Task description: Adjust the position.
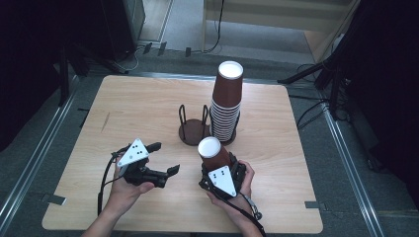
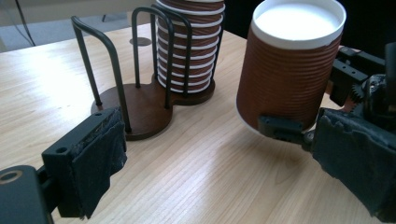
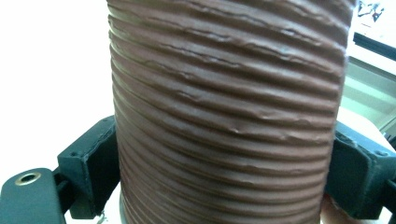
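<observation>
A ribbed brown paper cup (image 1: 213,153) (image 2: 289,70) (image 3: 229,112) is gripped by its side wall, white end up, just above the table at front centre. My right gripper (image 1: 220,170) (image 3: 224,186) is shut on it, one jaw on each side. The left gripper (image 1: 165,158) (image 2: 224,168) is to the left of the cup and points at it, open with nothing between its padded jaws. A tall stack of the same cups (image 1: 227,98) (image 2: 187,51) stands in one ring of a dark wire holder (image 1: 192,129) (image 2: 140,107). The holder's other ring is empty.
The wooden table (image 1: 148,103) has bare room on its left half and along the right edge. Dark stands and cables sit on the floor around it. The holder is just behind the held cup.
</observation>
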Motion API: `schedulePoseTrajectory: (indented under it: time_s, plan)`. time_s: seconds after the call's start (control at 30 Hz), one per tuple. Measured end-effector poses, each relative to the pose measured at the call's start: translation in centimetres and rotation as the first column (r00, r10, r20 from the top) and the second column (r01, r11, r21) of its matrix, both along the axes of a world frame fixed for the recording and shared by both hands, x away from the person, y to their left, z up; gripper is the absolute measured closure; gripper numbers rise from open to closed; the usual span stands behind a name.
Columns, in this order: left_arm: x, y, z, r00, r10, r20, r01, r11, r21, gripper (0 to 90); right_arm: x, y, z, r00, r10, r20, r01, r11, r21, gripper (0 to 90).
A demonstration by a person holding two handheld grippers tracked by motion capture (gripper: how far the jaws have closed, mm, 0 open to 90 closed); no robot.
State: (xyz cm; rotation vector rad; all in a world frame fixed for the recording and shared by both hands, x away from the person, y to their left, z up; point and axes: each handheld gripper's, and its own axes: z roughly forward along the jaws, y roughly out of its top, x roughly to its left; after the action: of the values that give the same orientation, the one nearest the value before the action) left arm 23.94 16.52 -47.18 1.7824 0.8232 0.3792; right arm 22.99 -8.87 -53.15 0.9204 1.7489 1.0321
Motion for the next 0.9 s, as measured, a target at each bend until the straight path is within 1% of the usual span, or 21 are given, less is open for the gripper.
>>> schedulePoseTrajectory:
  time_s: [0.13, 0.23, 0.3, 0.53, 0.6, 0.7, 0.9]
  plan:
    - [-0.1, -0.2, 0.0, 0.9999, -0.013, 0.000, 0.013, 0.9999, 0.001, 3.9, -0.2, 0.5, -0.2, 0.9999, 0.014, 0.004, -0.014, 1.000, -0.017, 10.1]
    - [-0.1, -0.3, 0.0, 0.9997, -0.023, 0.000, 0.023, 0.9997, -0.004, 3.9, -0.4, 0.9, -0.3, 0.9996, 0.027, 0.011, -0.027, 0.999, -0.042, 10.1]
    - [-0.2, -0.4, 0.0, 0.9996, -0.029, 0.000, 0.029, 0.9996, 0.001, 3.9, -0.5, 1.1, -0.5, 0.9992, 0.036, 0.016, -0.035, 0.998, -0.058, 10.1]
    - [-0.3, -0.8, -0.1, 0.9991, -0.043, -0.002, 0.043, 0.9990, 0.010, 4.2, -0.8, 1.7, -0.7, 0.9980, 0.060, 0.022, -0.058, 0.995, -0.080, 10.1]
    - [-0.4, -0.8, -0.1, 0.9989, -0.047, 0.005, 0.047, 0.9988, 0.014, 5.4, -0.8, 1.8, -0.7, 0.9973, 0.067, 0.028, -0.065, 0.994, -0.089, 10.1]
    - [-0.5, -0.9, 0.0, 0.9979, -0.063, 0.016, 0.063, 0.9980, 0.008, 5.6, -1.0, 2.1, -0.9, 0.9964, 0.076, 0.038, -0.071, 0.991, -0.111, 10.1]
    - [-0.5, -1.1, -0.1, 0.9971, -0.076, 0.007, 0.076, 0.9970, 0.018, 5.6, -1.3, 2.5, -0.9, 0.9934, 0.101, 0.055, -0.092, 0.986, -0.139, 10.1]
